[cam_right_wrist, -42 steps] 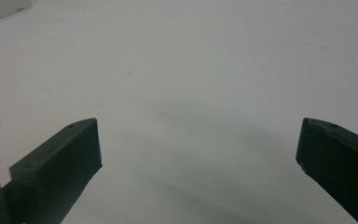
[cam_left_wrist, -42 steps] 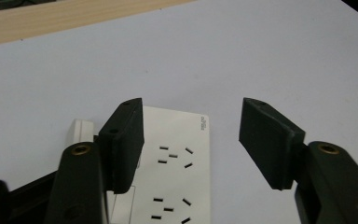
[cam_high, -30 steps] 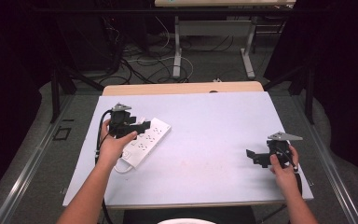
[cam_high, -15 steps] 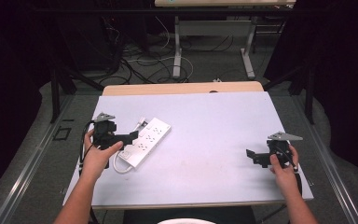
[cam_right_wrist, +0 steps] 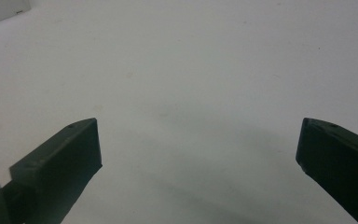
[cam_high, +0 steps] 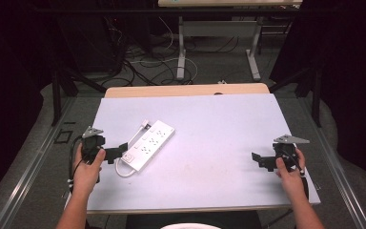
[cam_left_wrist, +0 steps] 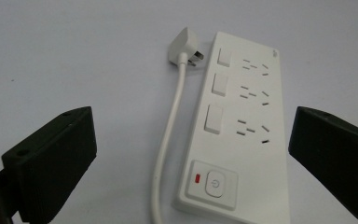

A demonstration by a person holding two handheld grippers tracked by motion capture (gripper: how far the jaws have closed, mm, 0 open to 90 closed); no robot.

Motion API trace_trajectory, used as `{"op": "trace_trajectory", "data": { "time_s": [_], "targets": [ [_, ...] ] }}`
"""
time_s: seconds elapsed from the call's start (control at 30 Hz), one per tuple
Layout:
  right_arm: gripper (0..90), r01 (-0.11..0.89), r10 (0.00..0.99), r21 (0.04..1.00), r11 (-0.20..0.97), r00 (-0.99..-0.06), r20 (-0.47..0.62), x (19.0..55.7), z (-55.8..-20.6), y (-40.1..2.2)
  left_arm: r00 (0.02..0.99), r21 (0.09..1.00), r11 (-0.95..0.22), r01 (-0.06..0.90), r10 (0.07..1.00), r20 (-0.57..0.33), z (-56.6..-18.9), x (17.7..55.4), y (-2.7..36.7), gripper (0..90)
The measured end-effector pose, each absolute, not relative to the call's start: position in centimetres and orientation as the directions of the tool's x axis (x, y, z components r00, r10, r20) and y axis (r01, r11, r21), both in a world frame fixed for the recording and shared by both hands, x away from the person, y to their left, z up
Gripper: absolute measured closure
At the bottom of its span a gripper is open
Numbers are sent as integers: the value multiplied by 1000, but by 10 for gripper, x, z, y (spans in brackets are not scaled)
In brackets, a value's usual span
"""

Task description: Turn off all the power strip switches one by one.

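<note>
White plastic, the power strip (cam_high: 147, 144) lies flat on the pale table (cam_high: 219, 181), toward its left side, in the same spot and at the same slant as a second ago. What has changed is the left tool (cam_high: 116, 153): a second ago it sat over the strip's near half, and since then it has drawn back toward the table's left edge and now sits just off the strip's near end. Its jaws have just been opening and now stand spread wide, pinching nothing. In the left gripper view (cam_left_wrist: 186, 158) the strip's near end, with the round power button and a small red mark, lies between the two black jaws without touching either.

On the far right side of the table the right tool (cam_high: 259, 160) is where it was, held low over bare table, well apart from the strip. The right gripper view (cam_right_wrist: 198, 154) shows its jaws spread wide too, with only table surface between them.

Seen from the high view, the strip's long axis runs on a diagonal, from near-left to far-right. The button end points toward the left tool; the socket end points away, toward the table's far side. Its white cord (cam_left_wrist: 168, 140) runs along the strip's left flank, with the plug (cam_left_wrist: 182, 46) lying loose beside the far end.
</note>
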State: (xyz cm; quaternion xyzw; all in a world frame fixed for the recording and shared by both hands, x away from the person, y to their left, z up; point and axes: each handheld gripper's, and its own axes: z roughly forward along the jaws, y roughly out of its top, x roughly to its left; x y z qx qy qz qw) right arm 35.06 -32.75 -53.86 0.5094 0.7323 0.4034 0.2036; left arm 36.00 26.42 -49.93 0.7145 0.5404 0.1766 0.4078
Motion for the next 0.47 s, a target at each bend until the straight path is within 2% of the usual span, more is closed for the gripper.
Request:
{"op": "trace_trajectory", "data": {
  "time_s": [0.47],
  "targets": [
    [0,585,913,795,159,-395,108,351,-541,-330,304,749,-51,661,931,-204,-520,352,283,17]
  ]
}}
